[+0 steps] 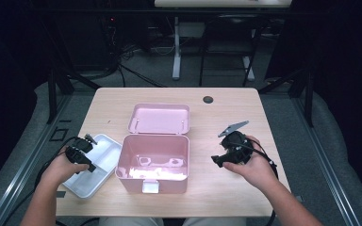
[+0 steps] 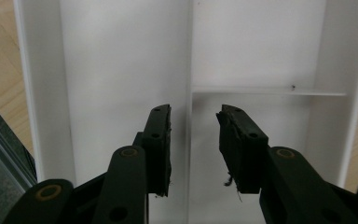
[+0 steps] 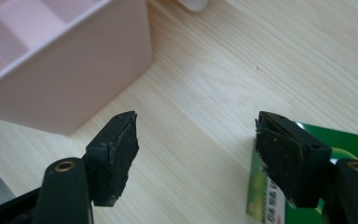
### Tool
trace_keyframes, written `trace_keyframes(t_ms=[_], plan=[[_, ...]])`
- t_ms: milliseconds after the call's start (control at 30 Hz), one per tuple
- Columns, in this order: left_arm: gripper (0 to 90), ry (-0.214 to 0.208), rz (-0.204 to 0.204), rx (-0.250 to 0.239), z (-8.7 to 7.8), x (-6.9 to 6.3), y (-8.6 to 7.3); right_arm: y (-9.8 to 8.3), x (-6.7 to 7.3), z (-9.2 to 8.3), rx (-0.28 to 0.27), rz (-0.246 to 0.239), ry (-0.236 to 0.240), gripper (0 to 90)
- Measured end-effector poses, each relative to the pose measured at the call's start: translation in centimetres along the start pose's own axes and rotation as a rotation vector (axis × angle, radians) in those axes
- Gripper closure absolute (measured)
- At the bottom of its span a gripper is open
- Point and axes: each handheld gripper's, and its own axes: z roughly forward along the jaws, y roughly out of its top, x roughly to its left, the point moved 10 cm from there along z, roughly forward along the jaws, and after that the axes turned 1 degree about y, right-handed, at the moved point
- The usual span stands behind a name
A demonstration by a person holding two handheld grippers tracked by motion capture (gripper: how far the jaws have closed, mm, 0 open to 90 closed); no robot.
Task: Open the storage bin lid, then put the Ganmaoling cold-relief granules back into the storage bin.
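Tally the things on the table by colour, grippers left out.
Pink: 1, the open hinged plastic box
White: 1, the divided plastic tray
Green: 1, the printed flat packet under the right gripper
Total: 3

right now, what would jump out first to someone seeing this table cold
The open pink box at the table's middle, its lid laid back behind it, draws the eye first. To its left lies a white divided tray, with the left gripper poised open over it. Right of the box, the right gripper stands open above bare wood, a green packet beside one jaw.
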Motion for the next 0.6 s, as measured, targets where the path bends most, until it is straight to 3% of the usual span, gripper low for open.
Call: trace_keyframes(t_ms=[100, 200, 500, 600], plan=[[56.5, 0.032, -0.010, -0.035, -1.0, 0.2, 0.0, -0.5, -1.1, 0.2, 0.082, 0.037, -0.007, 27.4], [52.3, 0.008, -0.015, -0.071, -1.5, -0.2, 0.1, -0.7, -2.1, 0.2, 0.133, 0.052, -0.021, 25.6], [48.5, 0.007, -0.016, -0.097, -2.1, -0.4, -0.2, -0.6, -4.0, 0.3, 0.202, 0.091, -0.050, 20.3], [50.5, -0.025, -0.021, -0.095, -2.1, -0.7, -0.4, -0.5, -4.5, 0.3, 0.222, 0.090, -0.064, 17.5]])
